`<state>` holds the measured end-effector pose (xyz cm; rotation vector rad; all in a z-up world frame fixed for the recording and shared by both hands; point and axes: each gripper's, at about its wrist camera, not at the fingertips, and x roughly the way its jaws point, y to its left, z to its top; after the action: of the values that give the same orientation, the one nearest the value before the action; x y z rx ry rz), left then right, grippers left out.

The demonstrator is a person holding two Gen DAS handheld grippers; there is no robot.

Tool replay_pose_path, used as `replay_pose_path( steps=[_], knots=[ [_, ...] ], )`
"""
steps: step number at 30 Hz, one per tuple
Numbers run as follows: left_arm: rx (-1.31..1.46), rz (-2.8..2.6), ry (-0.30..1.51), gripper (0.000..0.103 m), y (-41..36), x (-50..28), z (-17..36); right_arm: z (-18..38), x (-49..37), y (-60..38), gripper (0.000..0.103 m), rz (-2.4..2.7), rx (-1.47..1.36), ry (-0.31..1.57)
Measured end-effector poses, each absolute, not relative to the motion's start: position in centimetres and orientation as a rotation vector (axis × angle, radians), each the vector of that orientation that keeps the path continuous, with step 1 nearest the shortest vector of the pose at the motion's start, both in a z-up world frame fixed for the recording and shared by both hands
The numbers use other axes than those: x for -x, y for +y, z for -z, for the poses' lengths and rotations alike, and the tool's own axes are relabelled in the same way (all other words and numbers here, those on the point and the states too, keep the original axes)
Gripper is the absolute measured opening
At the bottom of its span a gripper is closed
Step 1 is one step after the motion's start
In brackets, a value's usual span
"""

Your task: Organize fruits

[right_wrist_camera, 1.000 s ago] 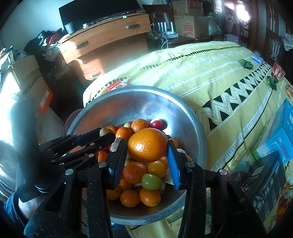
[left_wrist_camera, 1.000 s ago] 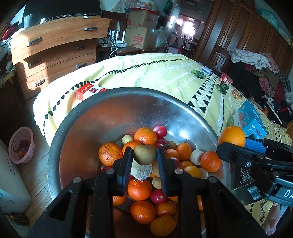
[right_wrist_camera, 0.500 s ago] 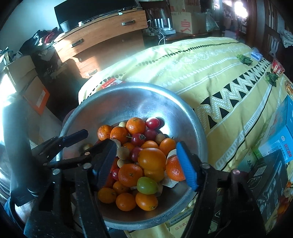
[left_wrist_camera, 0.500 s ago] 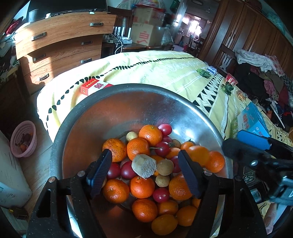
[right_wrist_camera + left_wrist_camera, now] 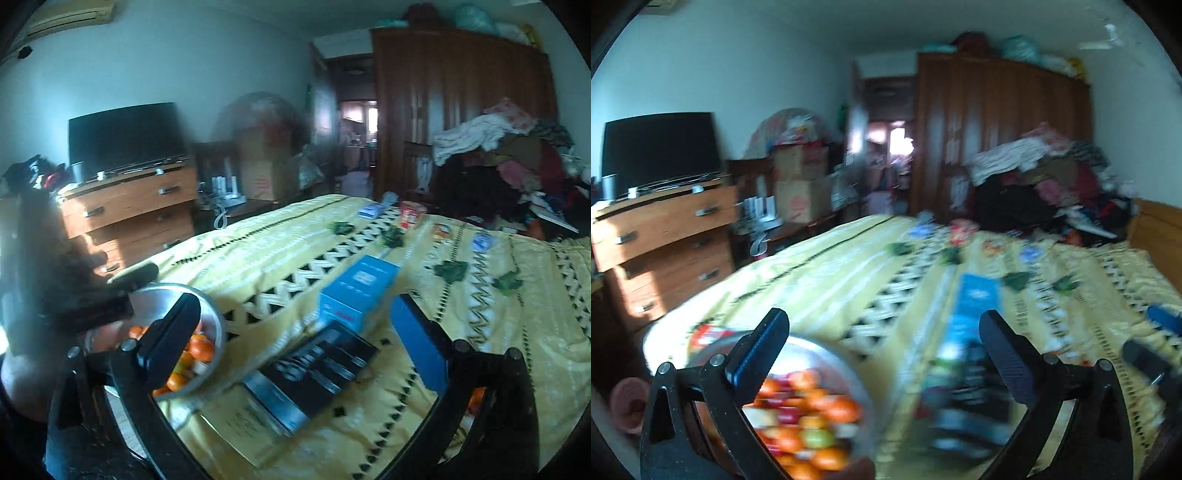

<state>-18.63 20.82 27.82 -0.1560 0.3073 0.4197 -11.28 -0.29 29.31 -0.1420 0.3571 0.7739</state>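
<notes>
One wide bed under a yellow quilt with black zigzag bands (image 5: 280,258) fills most of what you see, and behind it stand one dark brown wooden wardrobe (image 5: 458,103) at about one o'clock and one pale wooden chest of drawers (image 5: 133,214) at nine to ten o'clock with a single black flat screen (image 5: 125,136) on top.

Down at seven o'clock sits one round shiny metal bowl (image 5: 218,328) heaped with small orange, red and green fruits (image 5: 812,417); they are too blurred and too covered to count. That bowl holds every fruit you can clearly make out.

Two boxes lie on the quilt near the middle: one blue cardboard box (image 5: 354,291) at about twelve o'clock of one flat black printed box (image 5: 317,365), the two just beside each other.

Your left gripper (image 5: 886,354) has its jaws opening wide with nothing between them, the bowl under its left finger. Your right gripper (image 5: 295,332) is likewise opening wide and empty, with its black finger over the bowl's rim and its blue-padded finger over bare quilt. The left gripper also shows as a dark blur at nine o'clock in the right wrist view, above the bowl.
</notes>
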Motion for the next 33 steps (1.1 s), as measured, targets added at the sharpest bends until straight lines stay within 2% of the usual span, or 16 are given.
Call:
replay_pose_path(
  steps=[4, 10, 13, 20, 33],
  knots=[
    [0.187, -0.130, 0.486, 0.103, 13.3, 13.0, -23.5, -22.9, 8.4, -7.4, 0.103, -0.590, 0.173, 0.528],
    [0.090, 0.034, 0.823, 0.103, 3.1, 5.4, -11.7, -11.7, 2.7, -14.7, 0.103, -0.429, 0.109, 0.845],
    [0.052, 0.009, 0.934, 0.103, 1.0, 2.9, -6.8, -8.4, 0.8, -16.7, 0.103, -0.379, 0.109, 0.912],
    [0.027, -0.076, 0.969, 0.103, -0.3, 2.1, -1.9, -4.3, -2.2, -19.4, 0.103, -0.339, 0.040, 0.974],
    [0.045, -0.086, 0.920, 0.103, -0.1, 2.2, -1.1, -3.1, -1.9, -19.6, 0.103, -0.336, 0.064, 0.911]
  ],
)
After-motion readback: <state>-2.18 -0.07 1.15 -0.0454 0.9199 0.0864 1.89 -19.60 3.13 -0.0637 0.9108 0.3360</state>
